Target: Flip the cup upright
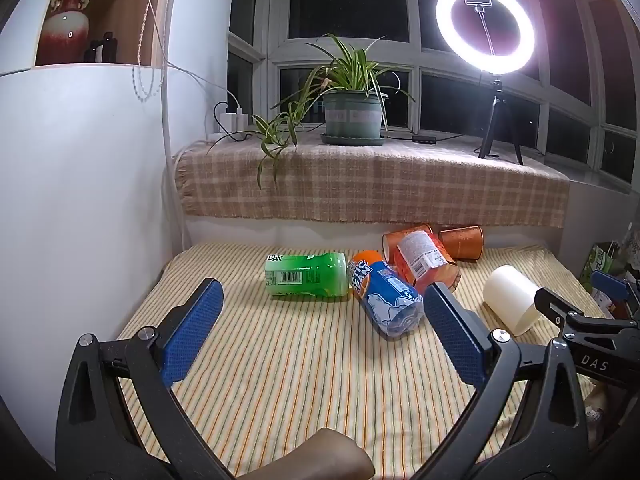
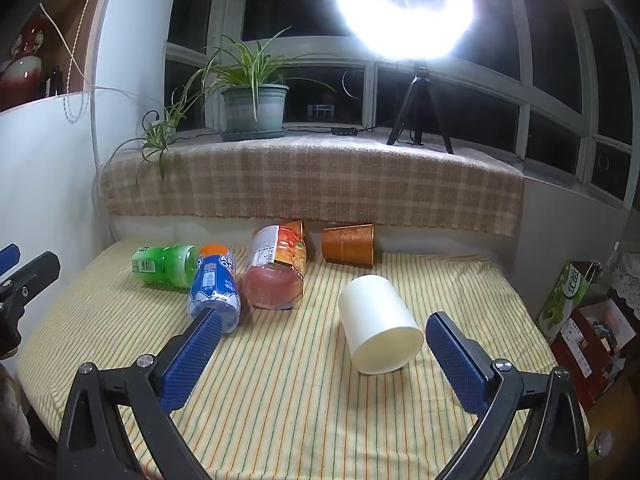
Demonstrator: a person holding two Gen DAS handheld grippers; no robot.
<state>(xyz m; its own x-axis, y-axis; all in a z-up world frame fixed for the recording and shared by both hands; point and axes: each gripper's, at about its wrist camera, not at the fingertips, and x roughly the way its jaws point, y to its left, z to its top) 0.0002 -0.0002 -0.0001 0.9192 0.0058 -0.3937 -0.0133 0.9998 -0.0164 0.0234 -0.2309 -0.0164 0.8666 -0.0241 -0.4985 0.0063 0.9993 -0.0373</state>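
A cream cup (image 2: pixel 378 322) lies on its side on the striped tablecloth (image 2: pixel 280 400), its wider end toward me. My right gripper (image 2: pixel 324 352) is open just in front of it, and the cup sits nearer the right finger, apart from both pads. A copper-orange cup (image 2: pixel 348 244) lies on its side at the back by the ledge. In the left wrist view my left gripper (image 1: pixel 326 324) is open and holds nothing, facing the bottles. The cream cup (image 1: pixel 510 298) lies to its right, with the right gripper (image 1: pixel 584 296) beside it. The copper cup (image 1: pixel 460 242) is behind.
Three bottles lie on the cloth: green (image 1: pixel 306 276), blue (image 1: pixel 384 300) and orange-red (image 1: pixel 424 260). A plaid-covered ledge (image 1: pixel 372 184) carries a potted plant (image 1: pixel 352 112) and a ring light (image 1: pixel 486 26). Boxes (image 2: pixel 584 328) stand off the table's right edge. A white wall (image 1: pixel 80 200) is at the left.
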